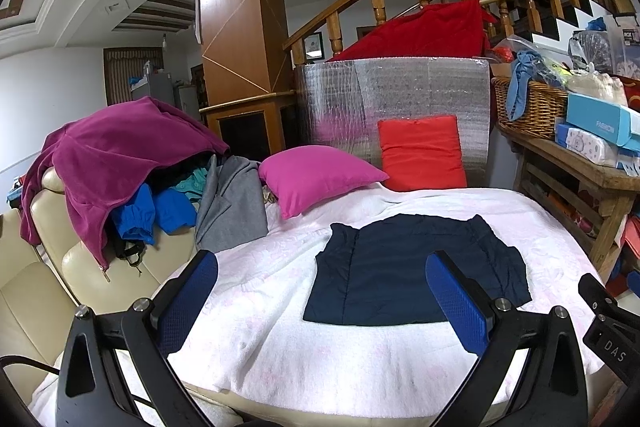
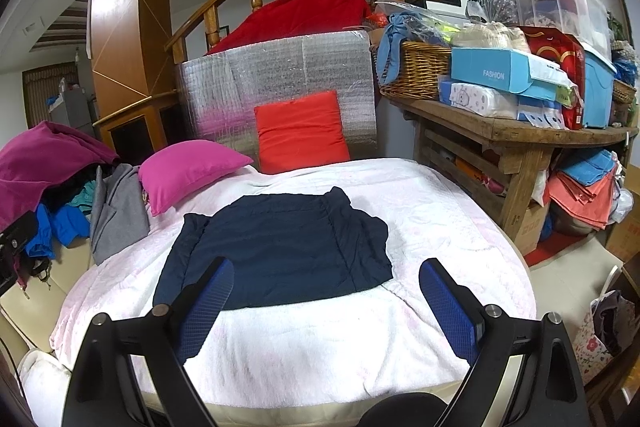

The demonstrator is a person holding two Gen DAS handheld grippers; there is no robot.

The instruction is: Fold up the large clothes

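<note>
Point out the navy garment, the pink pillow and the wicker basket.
navy garment (image 2: 280,247), right wrist view, middle of its folded body.
pink pillow (image 1: 316,175), left wrist view, centre of its face.
wicker basket (image 2: 416,71), right wrist view, its woven front wall.

Your left gripper (image 1: 322,291) has two black arms with slotted cut-outs, each carrying a blue finger pad (image 1: 188,301) with a fine grid texture. Silver screws (image 1: 141,305) mark the pivots. A thin black cable (image 1: 24,361) runs at its left. Your right gripper (image 2: 326,301) is built the same: black arms, blue gridded pads, silver screws (image 2: 493,310).
</note>
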